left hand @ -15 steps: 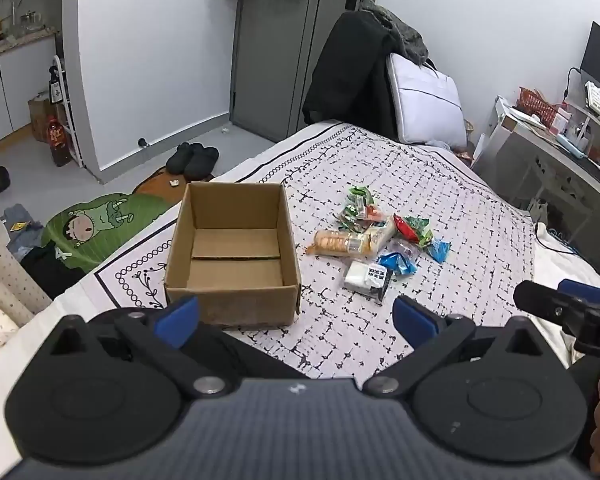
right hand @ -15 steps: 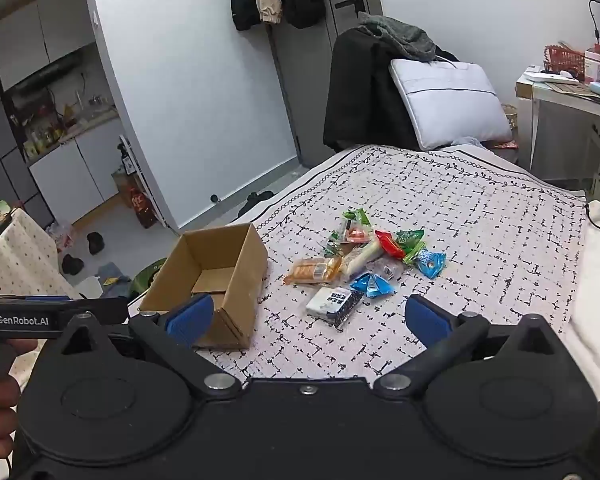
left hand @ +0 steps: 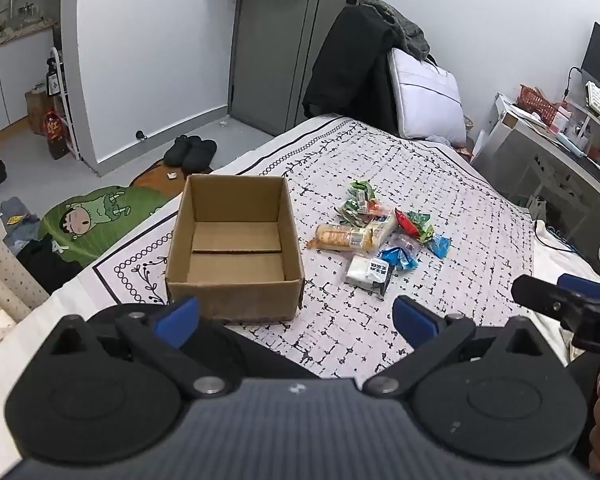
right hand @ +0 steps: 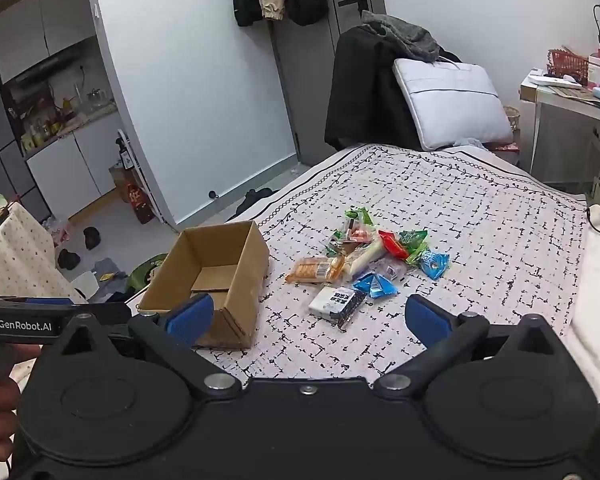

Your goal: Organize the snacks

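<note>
An open cardboard box (left hand: 236, 248) (right hand: 216, 276) stands empty on the patterned bed cover. To its right lies a pile of snack packets (left hand: 376, 232) (right hand: 364, 260): an orange biscuit pack (left hand: 340, 237), a white-and-black pack (left hand: 370, 271) (right hand: 336, 301), blue, red and green wrappers. My left gripper (left hand: 296, 318) hovers open, near the box's front wall, with nothing between its blue pads. My right gripper (right hand: 308, 316) is open too, short of the white-and-black pack, and holds nothing.
The bed cover (left hand: 460, 200) has bare room around the pile. A pillow (left hand: 424, 100) and a chair with dark coats (left hand: 348, 68) stand at the far end. A desk (left hand: 560, 148) is on the right, slippers (left hand: 192, 152) and clutter on the floor at left.
Both views have shifted only slightly; the box and the snacks lie where they were, and both grippers stay wide open.
</note>
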The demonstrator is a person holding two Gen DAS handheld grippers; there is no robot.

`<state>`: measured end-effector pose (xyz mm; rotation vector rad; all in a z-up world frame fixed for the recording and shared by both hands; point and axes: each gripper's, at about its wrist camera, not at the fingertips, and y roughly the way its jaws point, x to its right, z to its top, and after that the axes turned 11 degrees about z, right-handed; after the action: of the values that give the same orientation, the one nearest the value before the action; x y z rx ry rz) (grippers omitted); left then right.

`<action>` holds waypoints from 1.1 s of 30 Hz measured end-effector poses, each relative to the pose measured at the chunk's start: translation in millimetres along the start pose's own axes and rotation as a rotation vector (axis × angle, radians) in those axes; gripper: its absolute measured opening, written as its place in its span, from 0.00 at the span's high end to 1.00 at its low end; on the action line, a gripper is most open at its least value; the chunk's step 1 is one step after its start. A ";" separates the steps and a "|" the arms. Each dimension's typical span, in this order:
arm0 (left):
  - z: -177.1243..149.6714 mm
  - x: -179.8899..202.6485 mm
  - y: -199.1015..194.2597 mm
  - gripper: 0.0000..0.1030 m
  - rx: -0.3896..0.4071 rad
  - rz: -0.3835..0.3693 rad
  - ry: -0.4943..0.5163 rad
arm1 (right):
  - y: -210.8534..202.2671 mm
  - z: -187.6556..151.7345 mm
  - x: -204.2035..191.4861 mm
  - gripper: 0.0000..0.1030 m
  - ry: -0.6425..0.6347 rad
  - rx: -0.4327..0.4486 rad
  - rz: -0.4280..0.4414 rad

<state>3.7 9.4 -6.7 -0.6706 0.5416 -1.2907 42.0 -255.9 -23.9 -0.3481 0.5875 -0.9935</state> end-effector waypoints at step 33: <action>-1.4 -6.3 1.6 0.01 -0.002 -0.003 -0.010 | 0.9 -1.9 3.4 0.00 0.005 -0.004 -0.006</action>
<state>2.5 15.6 -8.9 -0.6792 0.5340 -1.2889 42.8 -258.3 -26.9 -0.3510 0.5936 -0.9999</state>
